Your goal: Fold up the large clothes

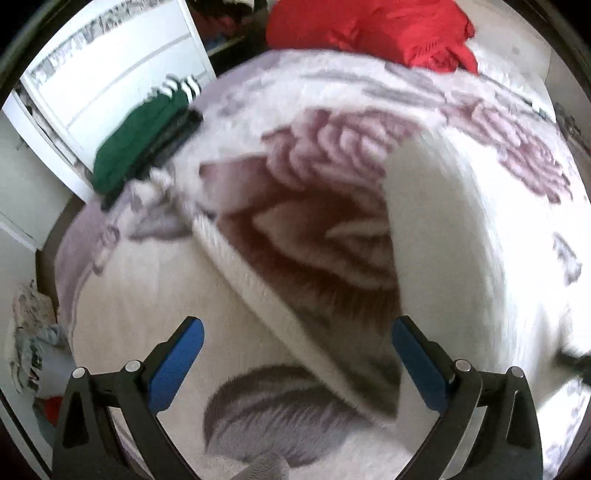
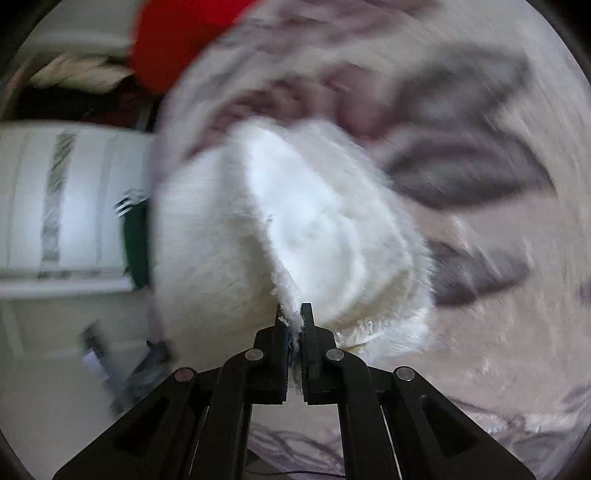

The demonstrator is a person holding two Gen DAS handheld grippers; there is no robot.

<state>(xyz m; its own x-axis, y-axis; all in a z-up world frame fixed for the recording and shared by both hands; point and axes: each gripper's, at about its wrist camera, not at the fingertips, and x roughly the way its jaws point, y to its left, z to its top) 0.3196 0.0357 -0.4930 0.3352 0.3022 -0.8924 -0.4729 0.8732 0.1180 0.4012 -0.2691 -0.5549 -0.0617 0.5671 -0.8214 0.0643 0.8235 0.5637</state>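
Note:
A large fluffy white garment (image 1: 436,236) lies partly lifted over a rose-patterned blanket (image 1: 314,229) on the bed. In the right wrist view my right gripper (image 2: 294,314) is shut on the edge of the white garment (image 2: 295,229), which bulges up in front of it. My left gripper (image 1: 297,332) is open with blue pads (image 1: 177,365), above a turned-over blanket fold, holding nothing. Both views are blurred by motion.
A red garment (image 1: 369,29) lies at the far end of the bed. A folded green garment with white stripes (image 1: 140,144) sits at the bed's left edge, beside a white wardrobe (image 1: 103,74). Clothes lie on the floor at left (image 1: 33,350).

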